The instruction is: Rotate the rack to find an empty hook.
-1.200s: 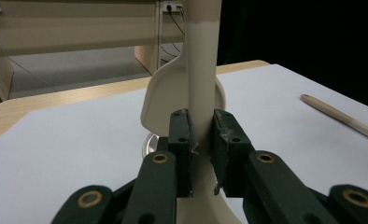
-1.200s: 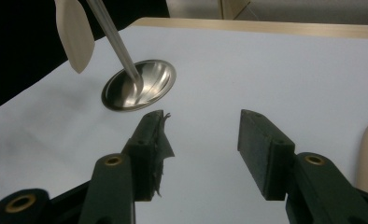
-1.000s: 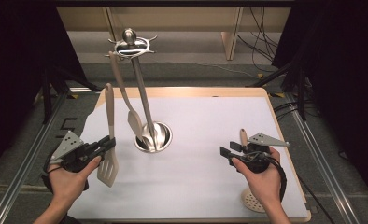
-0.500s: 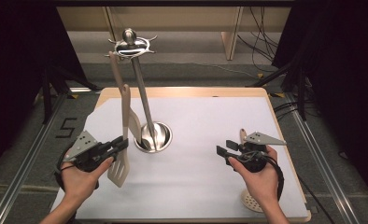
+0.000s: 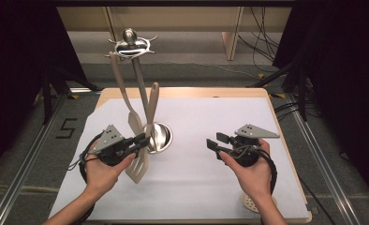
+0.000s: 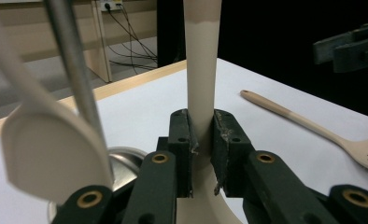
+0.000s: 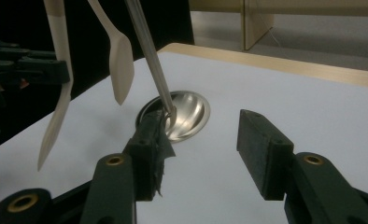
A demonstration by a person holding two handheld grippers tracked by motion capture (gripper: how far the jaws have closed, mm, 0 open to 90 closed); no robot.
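Spatula (image 5: 143, 140) handle is sitting clamped between the jaws of your left hand-held gripper (image 5: 143, 139), which is pinching it just above the blade. You are holding it nearly upright at the near left of the stand (image 5: 138, 84), with the blade hanging below the jaws, over the white sheet, and the handle tip rising toward the stand's pole. In the left gripper view the two black pads (image 6: 180, 140) are pressing on either side of the beige handle.

Your right hand-held gripper (image 5: 214, 143) is hovering over the right half of the bench (image 5: 248, 91) with its jaws standing apart and nothing between them, pointing left toward the stand's round base (image 5: 160, 136).

A spoon (image 5: 121, 93) is hanging from the ring at the top of the stand, just left of the pole. A skimmer (image 6: 313, 126) is lying flat on the bench at the near right.
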